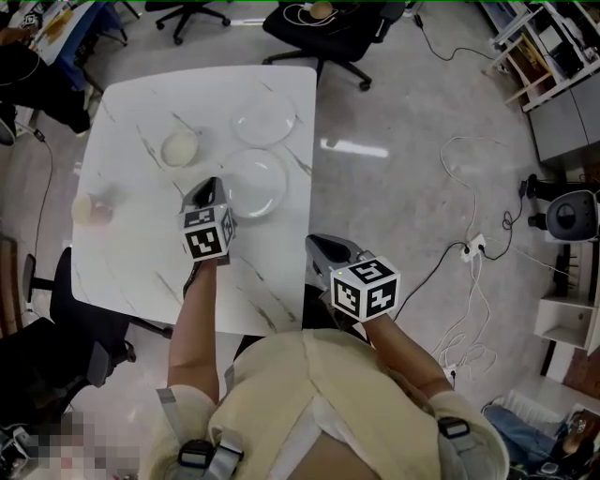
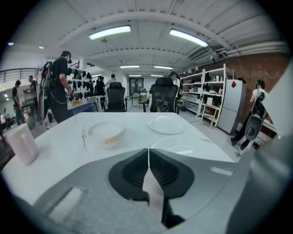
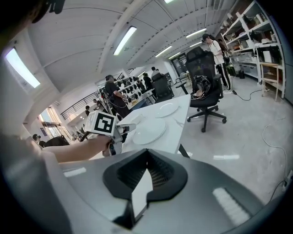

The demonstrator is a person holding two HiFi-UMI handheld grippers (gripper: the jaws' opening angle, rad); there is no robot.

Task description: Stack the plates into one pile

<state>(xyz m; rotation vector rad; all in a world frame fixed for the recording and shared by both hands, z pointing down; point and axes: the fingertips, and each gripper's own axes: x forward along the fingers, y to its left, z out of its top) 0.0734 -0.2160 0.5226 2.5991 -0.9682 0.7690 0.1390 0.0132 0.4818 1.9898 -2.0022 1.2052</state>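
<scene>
Right gripper point(image 3: 147, 154): my nearest tool. Its jaws are pressed together with nothing between them, and it hangs off the table's right edge, above the floor.
Left gripper point(image 2: 149, 151): jaws shut tight and empty. It sits low over the table point(image 1: 131, 272), just at the nearer plate's rim. I can't tell whether it touches.
Nearer plate point(image 2: 182, 148): clear glass, flat on the table. My left gripper's body hides its near edge, and its outline is faint against the white top.
Bowl point(image 2: 106, 133): left of the plates. I can't make out its contents.
Cup point(image 2: 20, 144): pale, at the table's left side, partly lost at the lens edge.
Farther plate point(image 2: 165, 125): lies by itself beyond the nearer one, close but not stacked.
Office chair point(image 1: 323, 28): past the table, cut off at the top.
</scene>
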